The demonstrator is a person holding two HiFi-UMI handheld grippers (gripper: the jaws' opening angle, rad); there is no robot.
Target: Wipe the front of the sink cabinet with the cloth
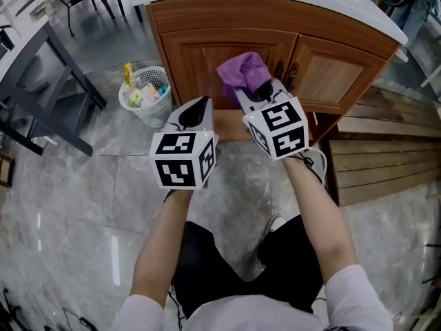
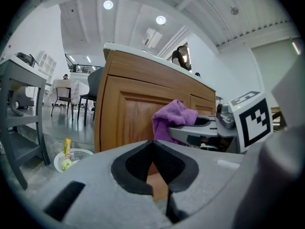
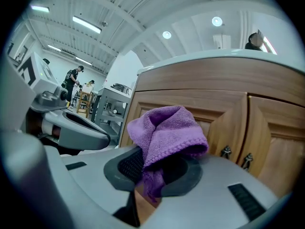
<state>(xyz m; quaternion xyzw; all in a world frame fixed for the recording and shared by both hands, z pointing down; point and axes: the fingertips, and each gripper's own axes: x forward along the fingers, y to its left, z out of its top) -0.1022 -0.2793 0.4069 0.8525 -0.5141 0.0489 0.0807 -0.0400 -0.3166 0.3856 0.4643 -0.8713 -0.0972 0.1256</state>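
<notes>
While both grippers face the sink cabinet (image 1: 200, 50), a white mesh wastebasket (image 1: 153, 113) stands on the floor just left of it. The basket holds a yellow bottle (image 1: 128, 73) and mixed coloured packaging.

Right gripper (image 1: 256, 94): jaws clamped on a purple cloth (image 1: 242, 71). The cloth bunches up above the tips and lies in front of the left door panel, beside the pair of door handles (image 1: 286, 74). Contact with the wood cannot be told.

Left gripper (image 1: 201, 102): jaws drawn together at the tips, nothing between them. It sits just left of the right gripper, level and apart from the cabinet.

Both bare forearms reach forward and downward, roughly parallel, the right one further ahead.
</notes>
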